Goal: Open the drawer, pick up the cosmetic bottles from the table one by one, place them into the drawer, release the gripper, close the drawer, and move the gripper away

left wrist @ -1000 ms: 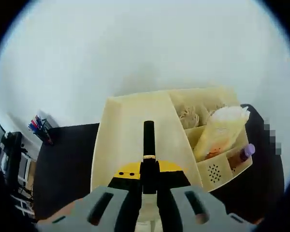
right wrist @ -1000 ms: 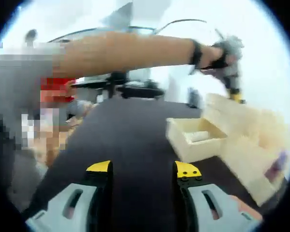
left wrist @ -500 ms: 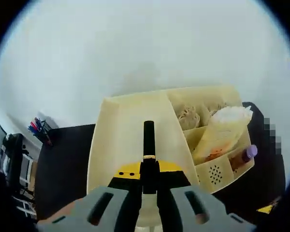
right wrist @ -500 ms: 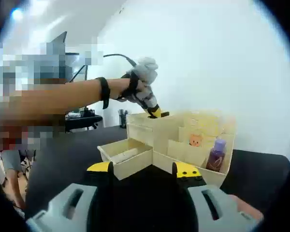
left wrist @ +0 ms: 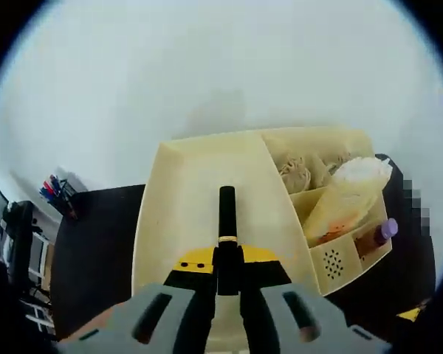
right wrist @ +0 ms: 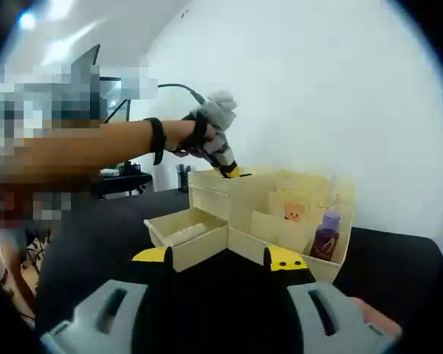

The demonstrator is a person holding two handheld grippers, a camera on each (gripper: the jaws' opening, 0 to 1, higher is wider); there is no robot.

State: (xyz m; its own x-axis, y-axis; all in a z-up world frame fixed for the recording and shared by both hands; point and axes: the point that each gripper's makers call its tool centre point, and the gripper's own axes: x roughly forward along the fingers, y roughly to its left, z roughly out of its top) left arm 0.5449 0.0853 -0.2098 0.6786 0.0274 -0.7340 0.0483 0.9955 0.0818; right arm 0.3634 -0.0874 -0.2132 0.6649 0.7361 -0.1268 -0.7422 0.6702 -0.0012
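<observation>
Yellow-tipped left gripper (left wrist: 227,254): in the left gripper view its jaws are closed tight on a slim black tube (left wrist: 227,221) with a gold band, which sticks straight up from between them.
Tube position: it hangs above the flat cream top of the organizer (left wrist: 207,199), over its left part.
Organizer compartments: to the right of the tube, open pockets hold a pale wrapped packet (left wrist: 347,195) lying tilted and a purple bottle (left wrist: 379,233) near the outer edge.
Table: a black table (left wrist: 96,243) lies under the organizer, with a cup of pens (left wrist: 61,197) at the far left.
Right gripper (right wrist: 220,259): in the right gripper view its two yellow-tipped jaws stand wide apart with nothing between them, hovering over the black table (right wrist: 399,258).
Drawer (right wrist: 186,234): pulled open at the left of the organizer (right wrist: 273,214), just beyond the jaw tips; a pale item lies inside, too blurred to name.
Purple bottle (right wrist: 327,234): upright in a front pocket at the right.
Left gripper (right wrist: 227,168): held by a hand (right wrist: 207,129) above the organizer's top left corner.
</observation>
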